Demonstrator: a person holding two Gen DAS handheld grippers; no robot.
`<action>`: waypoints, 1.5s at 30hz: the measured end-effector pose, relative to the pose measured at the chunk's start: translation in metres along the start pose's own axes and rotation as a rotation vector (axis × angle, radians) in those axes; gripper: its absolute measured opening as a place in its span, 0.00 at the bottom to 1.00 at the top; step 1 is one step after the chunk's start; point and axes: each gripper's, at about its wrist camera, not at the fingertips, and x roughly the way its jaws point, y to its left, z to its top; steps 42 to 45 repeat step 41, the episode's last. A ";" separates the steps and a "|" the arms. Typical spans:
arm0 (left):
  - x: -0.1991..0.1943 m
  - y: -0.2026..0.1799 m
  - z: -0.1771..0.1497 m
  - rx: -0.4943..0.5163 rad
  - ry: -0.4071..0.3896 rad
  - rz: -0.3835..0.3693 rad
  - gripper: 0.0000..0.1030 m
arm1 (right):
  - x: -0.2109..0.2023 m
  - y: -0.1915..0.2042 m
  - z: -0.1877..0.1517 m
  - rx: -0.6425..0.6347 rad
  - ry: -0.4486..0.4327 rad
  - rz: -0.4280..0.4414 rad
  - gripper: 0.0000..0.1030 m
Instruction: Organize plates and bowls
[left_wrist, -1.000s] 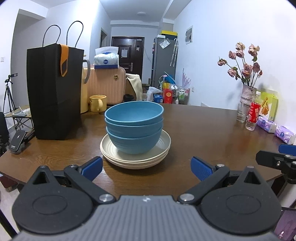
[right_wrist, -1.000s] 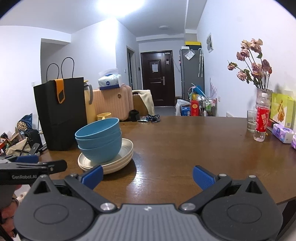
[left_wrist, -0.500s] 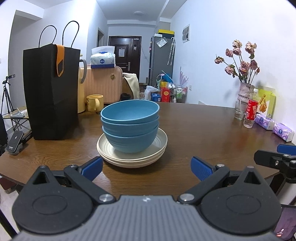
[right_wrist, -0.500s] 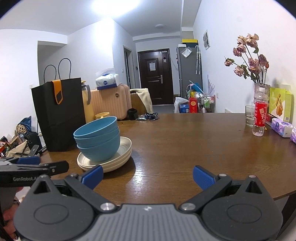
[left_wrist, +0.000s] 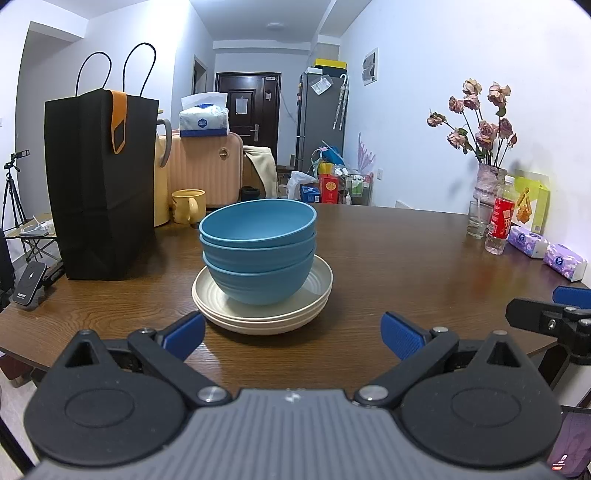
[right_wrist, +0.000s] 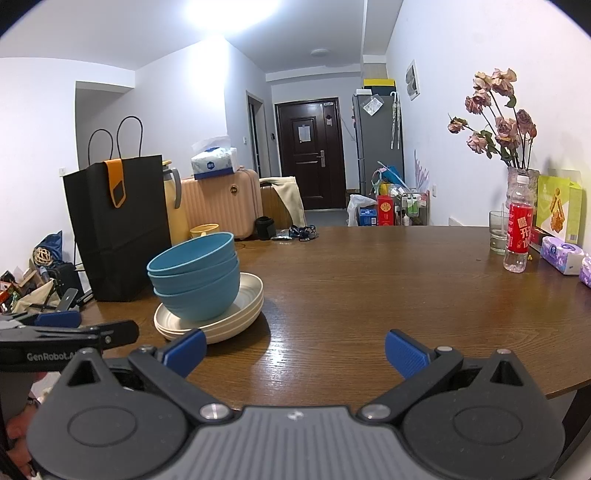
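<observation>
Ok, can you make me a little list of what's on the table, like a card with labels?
bowls: three blue bowls nested, standing on the plates
plates: cream plates stacked, apparently three
table: brown wooden table
beside stack: black paper bag, yellow mug behind
far right: vase of dried roses, red-label bottle, glass
left gripper: jaws open, empty
right gripper: jaws open, empty

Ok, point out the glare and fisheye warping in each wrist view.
Right wrist view: a blown-out ceiling light whites out the top, and glare streaks the brown wooden table ahead of the open right gripper. Left wrist view: even light, no blown-out patch; dark fisheye corners, bowed walls.
</observation>
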 end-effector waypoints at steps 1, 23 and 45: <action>0.000 0.000 0.000 0.000 0.000 0.000 1.00 | 0.000 0.000 0.000 0.000 -0.001 -0.001 1.00; -0.002 -0.001 0.000 0.003 -0.007 -0.007 1.00 | -0.001 0.000 0.000 0.001 -0.001 -0.001 1.00; -0.001 -0.002 0.001 0.013 -0.009 -0.016 1.00 | -0.001 0.000 0.000 0.000 -0.001 -0.001 1.00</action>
